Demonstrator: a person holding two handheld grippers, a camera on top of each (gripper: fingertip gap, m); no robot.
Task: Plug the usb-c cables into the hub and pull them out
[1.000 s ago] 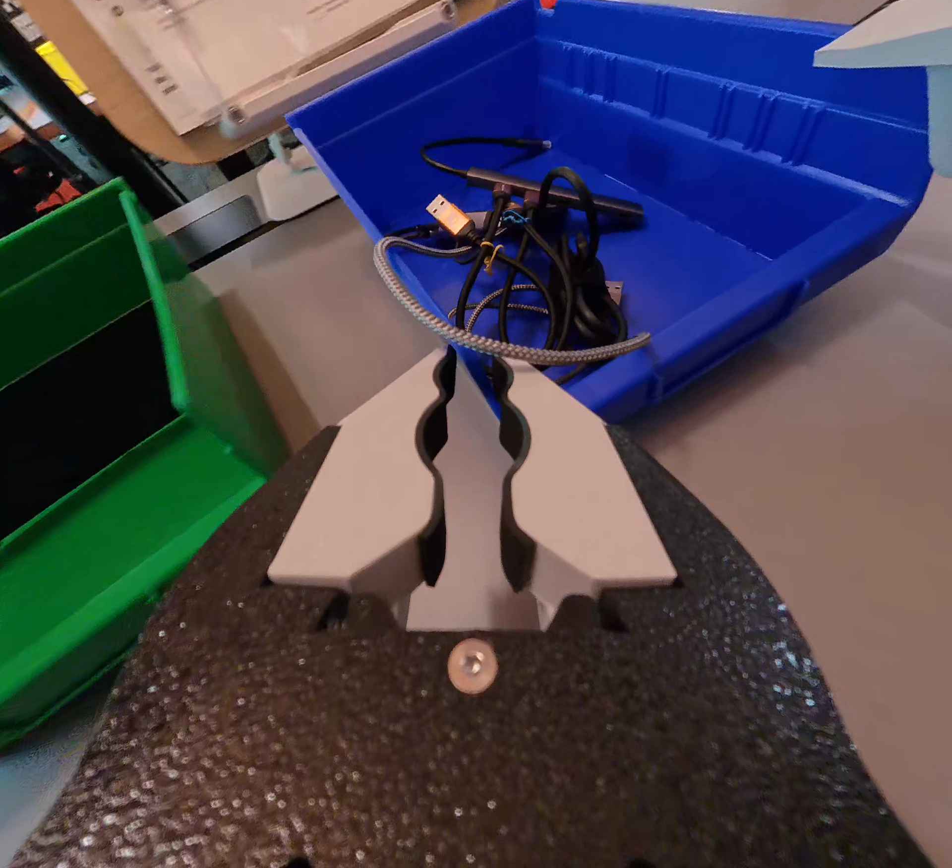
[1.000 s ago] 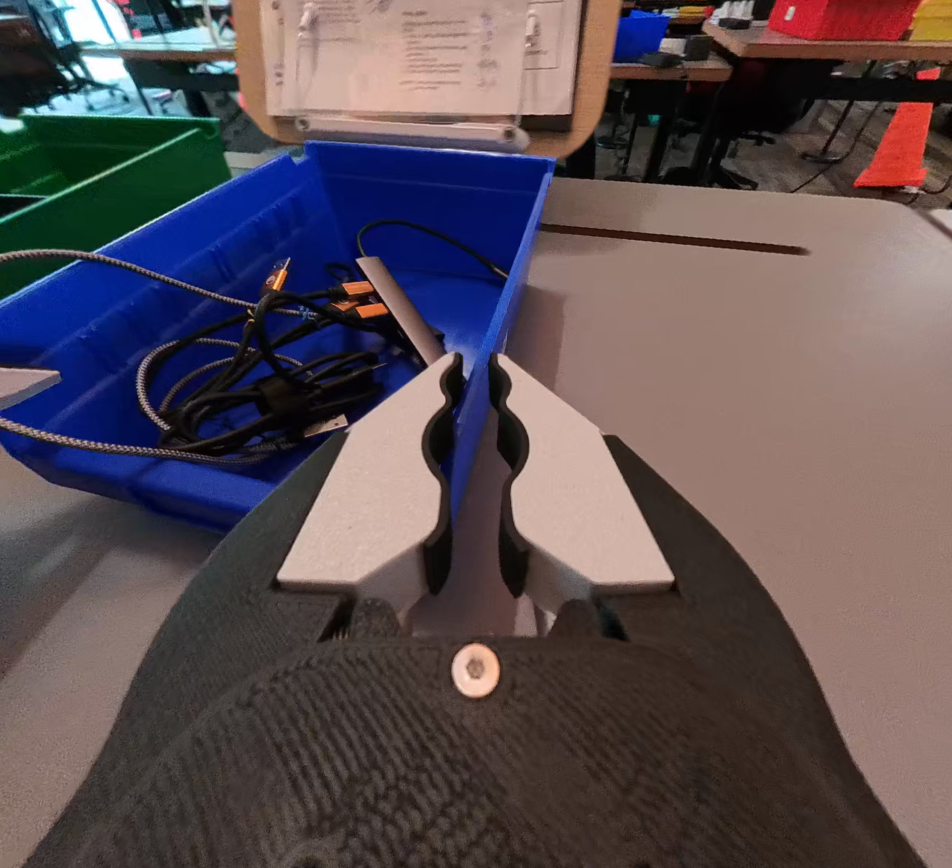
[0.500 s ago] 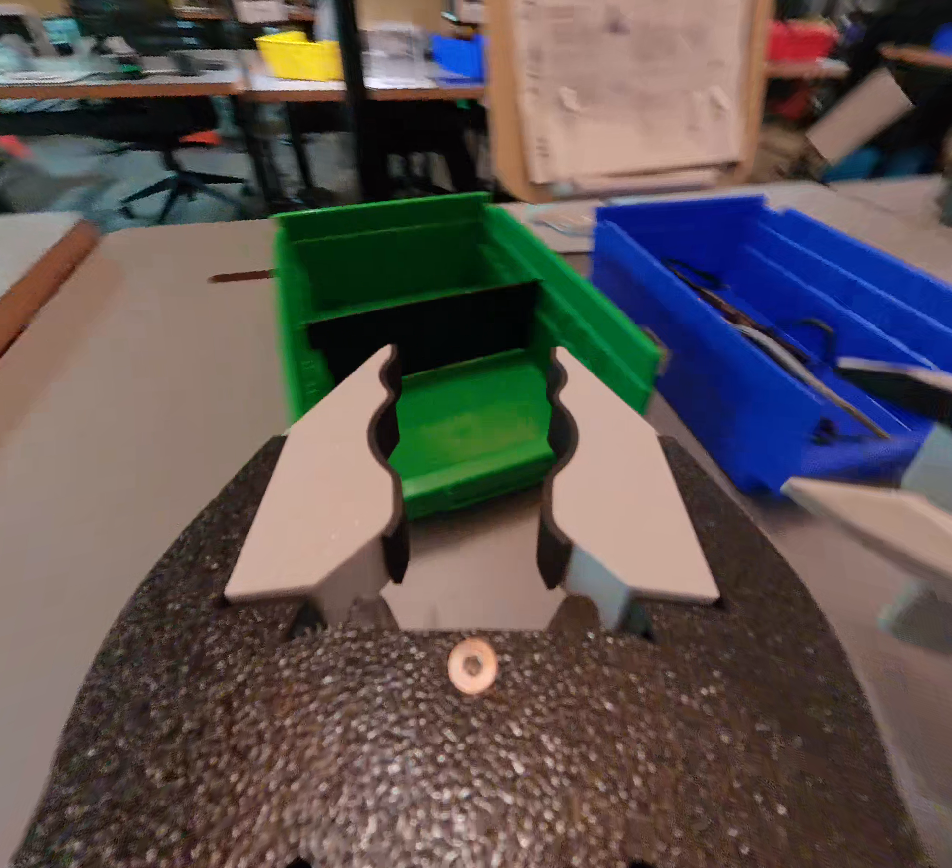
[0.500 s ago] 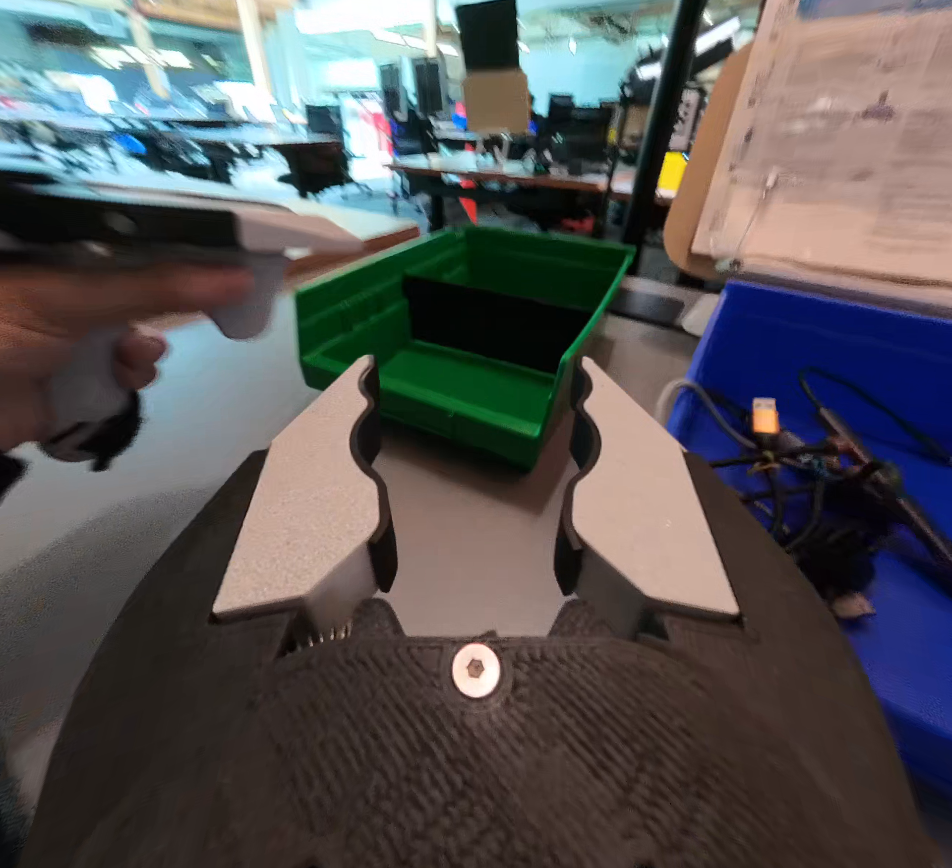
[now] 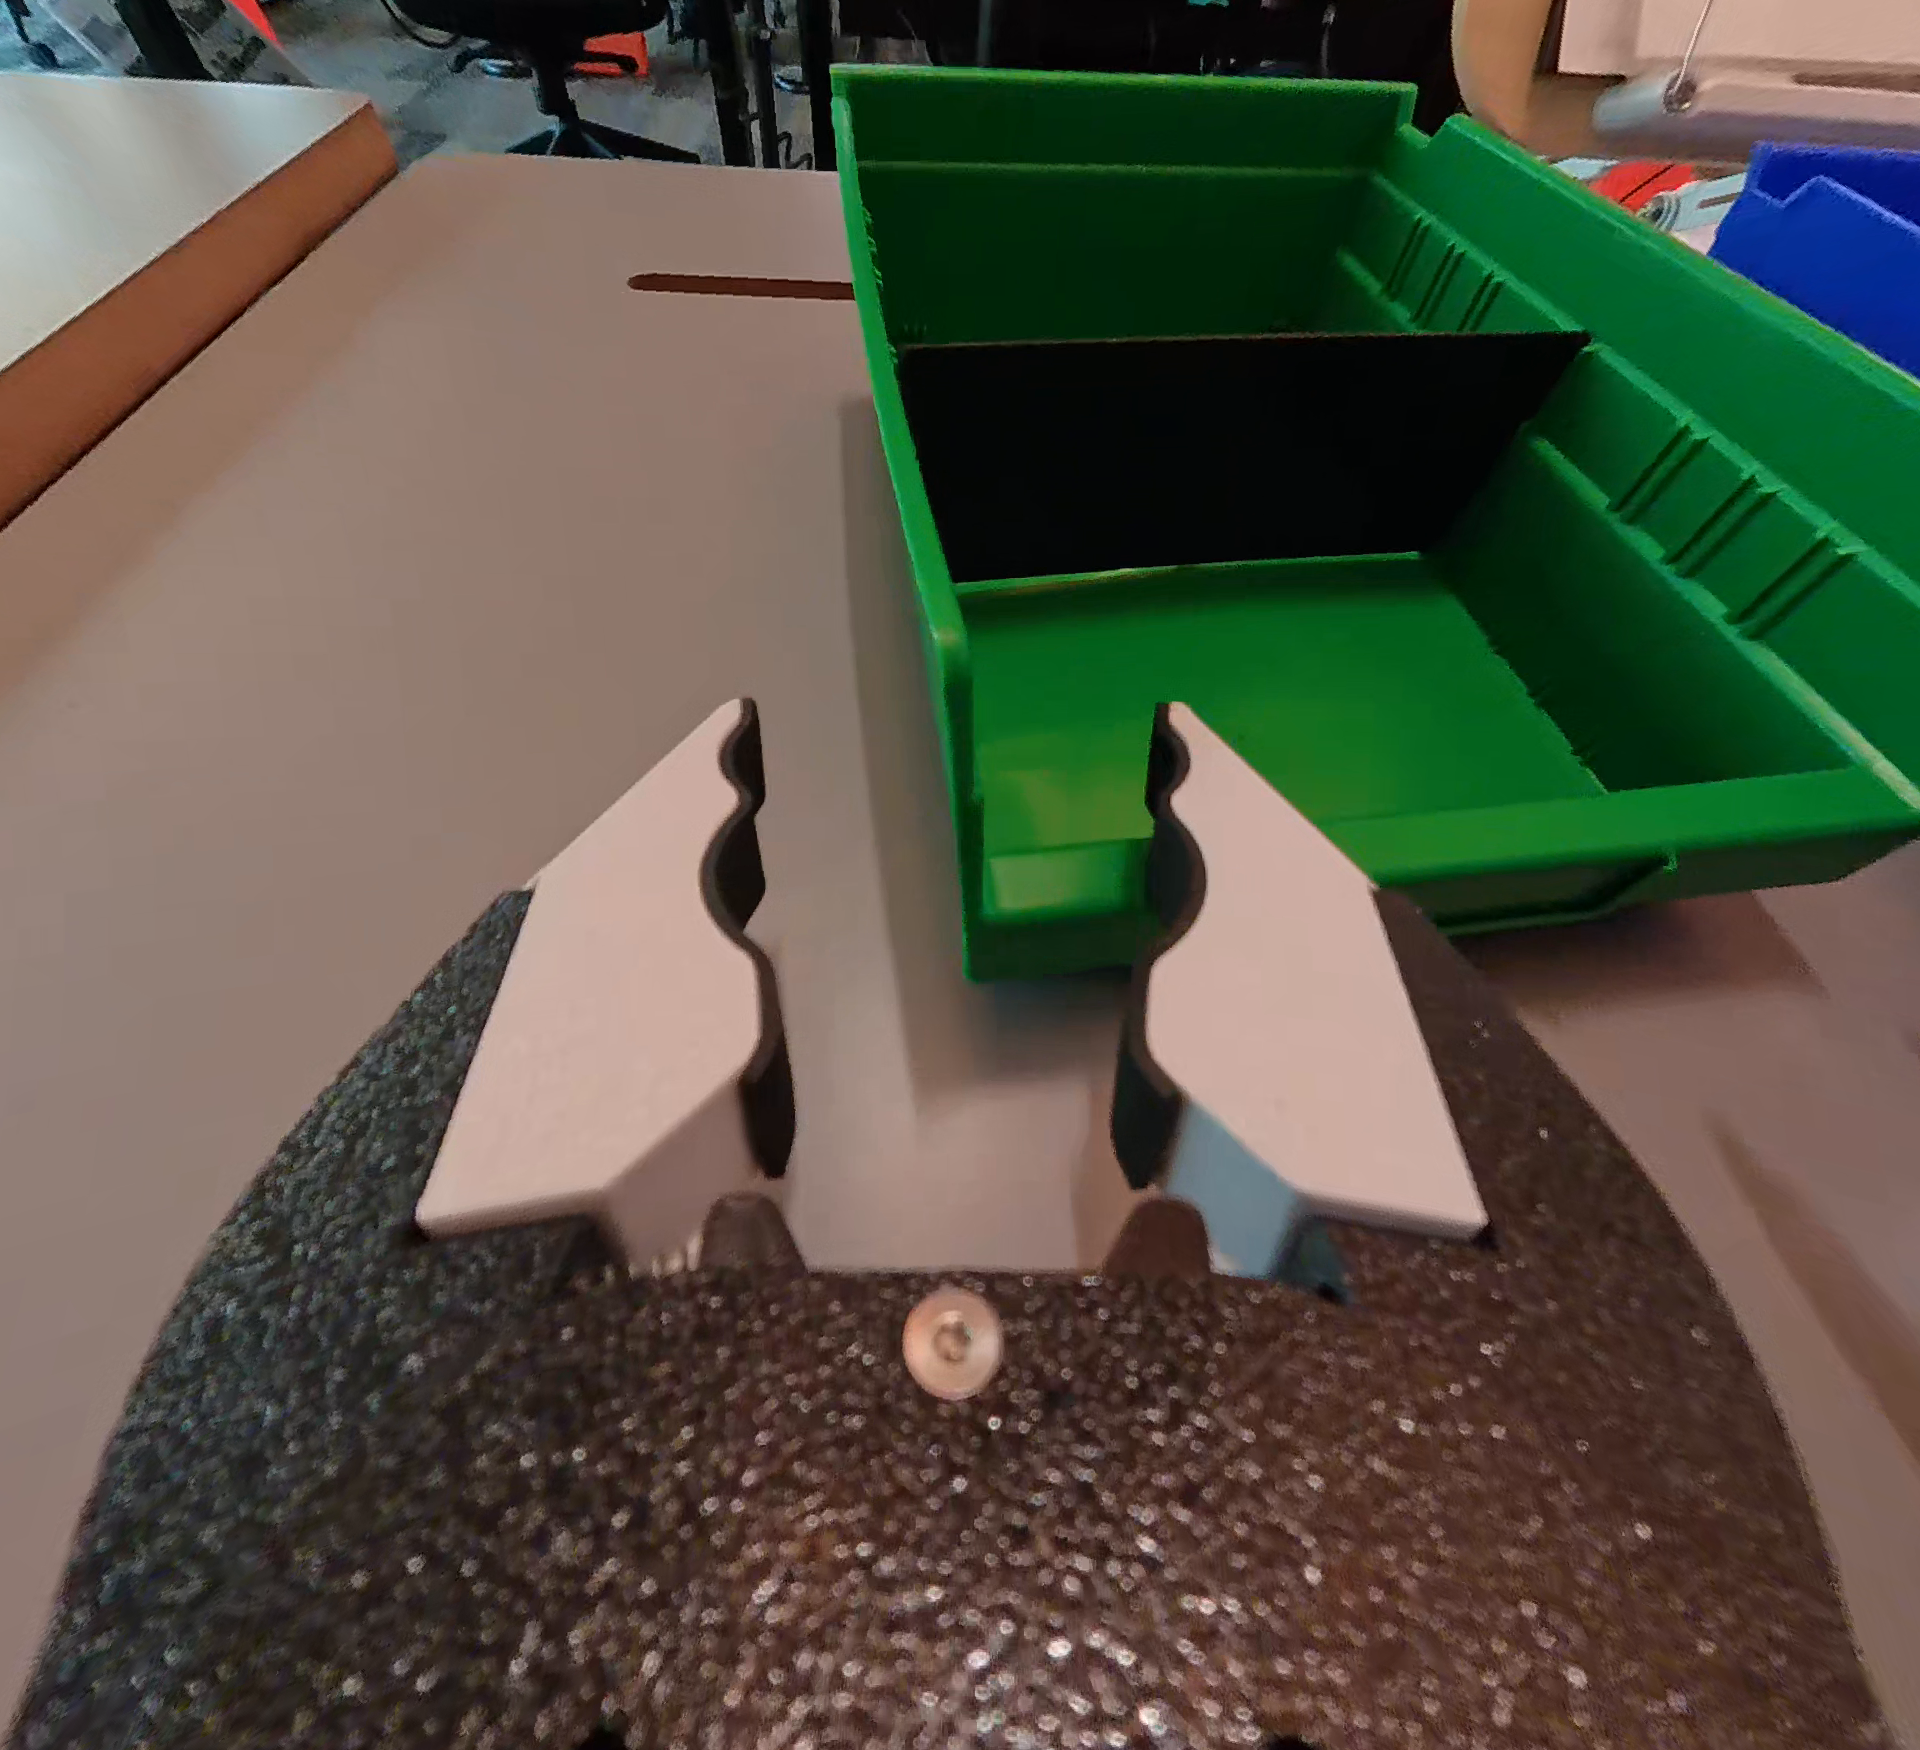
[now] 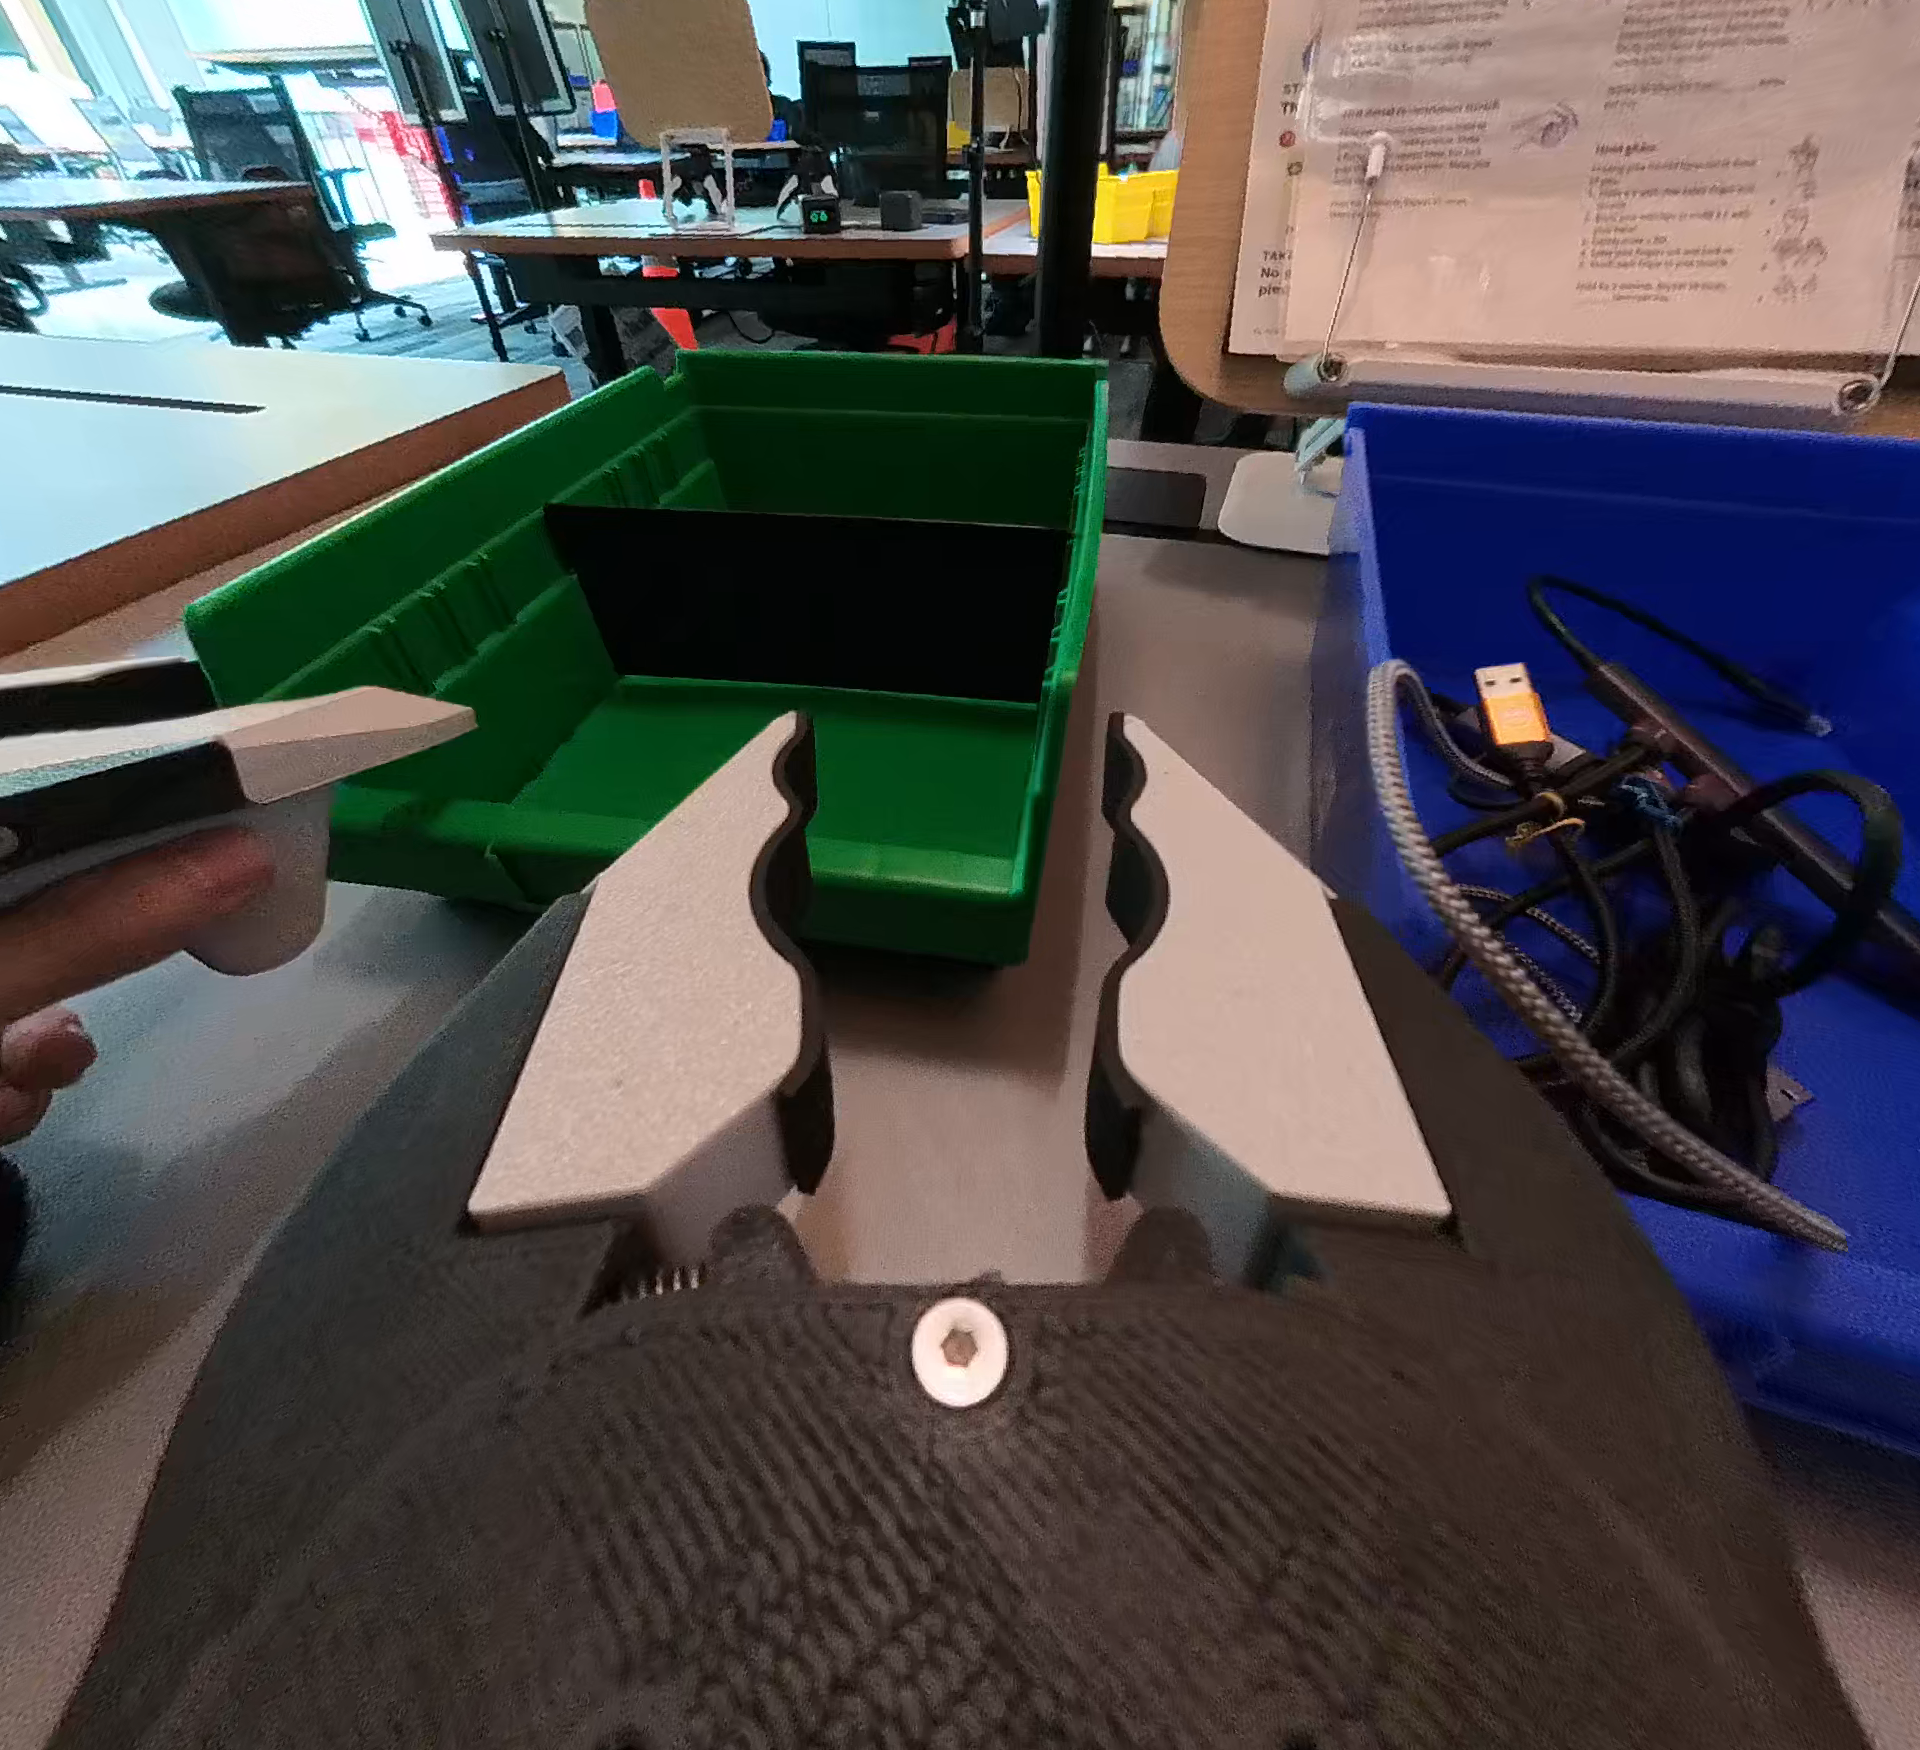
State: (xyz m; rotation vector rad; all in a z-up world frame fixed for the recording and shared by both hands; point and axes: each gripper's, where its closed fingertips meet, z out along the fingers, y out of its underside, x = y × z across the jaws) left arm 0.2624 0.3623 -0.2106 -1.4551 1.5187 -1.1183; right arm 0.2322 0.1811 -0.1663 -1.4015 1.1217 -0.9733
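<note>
A tangle of black and braided grey cables [image 6: 1621,911] with an orange-tipped plug [image 6: 1509,713] lies in the blue bin [image 6: 1558,505] at the right of the right wrist view. A dark slim hub [image 6: 1704,765] lies among them. My right gripper [image 6: 961,724] is open and empty, above the table and pointed at the green bin [image 6: 499,578]. My left gripper [image 5: 956,713] is open and empty, just short of the green bin's [image 5: 1662,298] near left corner. It also shows at the left of the right wrist view [image 6: 312,744], held by a hand.
The green bin has a black divider [image 5: 1226,453] and holds nothing in sight. A corner of the blue bin [image 5: 1839,246] shows at the right of the left wrist view. A board with clipped papers [image 6: 1558,90] stands behind the blue bin. Grey table [image 5: 416,557] lies left.
Both grippers swung left, away from the blue bin, and now face the green bin. Both jaws went from nearly shut to open. Nothing was picked up.
</note>
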